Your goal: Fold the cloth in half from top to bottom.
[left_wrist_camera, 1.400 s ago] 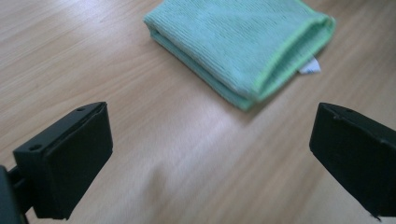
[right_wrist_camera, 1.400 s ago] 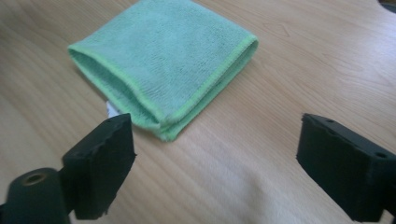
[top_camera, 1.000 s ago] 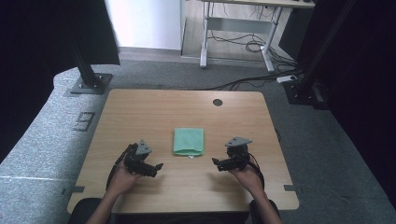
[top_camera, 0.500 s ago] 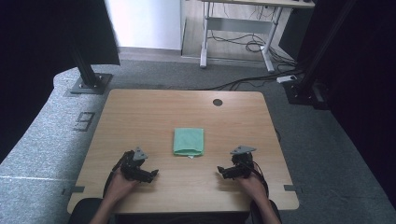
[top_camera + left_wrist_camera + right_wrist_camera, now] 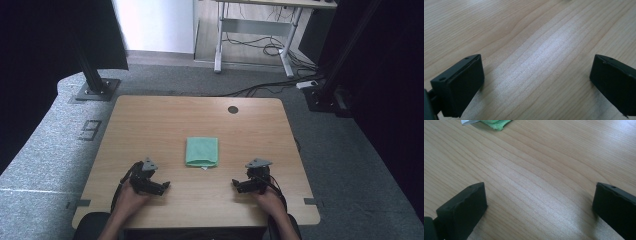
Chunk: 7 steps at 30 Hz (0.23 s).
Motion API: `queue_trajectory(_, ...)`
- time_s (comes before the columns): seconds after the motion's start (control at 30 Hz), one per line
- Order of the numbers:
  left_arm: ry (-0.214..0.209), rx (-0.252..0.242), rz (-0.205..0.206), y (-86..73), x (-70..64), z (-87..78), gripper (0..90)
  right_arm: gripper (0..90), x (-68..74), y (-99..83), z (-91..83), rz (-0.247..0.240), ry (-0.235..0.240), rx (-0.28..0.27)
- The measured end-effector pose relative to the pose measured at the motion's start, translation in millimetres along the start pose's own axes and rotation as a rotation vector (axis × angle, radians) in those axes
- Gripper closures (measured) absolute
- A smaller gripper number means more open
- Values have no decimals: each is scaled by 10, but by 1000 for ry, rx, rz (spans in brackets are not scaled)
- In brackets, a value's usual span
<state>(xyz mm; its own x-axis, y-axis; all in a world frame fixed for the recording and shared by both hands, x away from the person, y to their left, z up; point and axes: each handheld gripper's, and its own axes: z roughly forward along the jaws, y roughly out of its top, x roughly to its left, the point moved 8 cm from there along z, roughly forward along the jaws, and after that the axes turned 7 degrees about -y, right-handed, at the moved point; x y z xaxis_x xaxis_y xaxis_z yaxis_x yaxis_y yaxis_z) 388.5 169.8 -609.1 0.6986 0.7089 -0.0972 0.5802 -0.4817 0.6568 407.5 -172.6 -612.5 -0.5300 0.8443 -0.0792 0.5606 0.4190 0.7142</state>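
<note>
Green cloth (image 5: 202, 151) — folded flat, centre of the frame in the high view, on the wooden table (image 5: 150, 125); a small white tag pokes out at its lower edge. One corner of it appears at the top left of the right gripper view (image 5: 496, 123).

Left gripper (image 5: 162, 186) — lower left of the frame, held low over the table, jaws spread wide with bare wood between them.

Right gripper (image 5: 236, 186) — lower right of the frame, jaws likewise wide apart, holding nothing.

Both grippers sit near the cloth's lower corners, apart from it.
</note>
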Motion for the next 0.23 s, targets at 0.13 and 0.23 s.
queue_trajectory(0.13,3,0,-4,4,3,4,0,0,0,0,0,0,0,0)
queue_trajectory(0.23,6,-1,-7,11,6,10,0,0,0,-1,0,0,0,0)
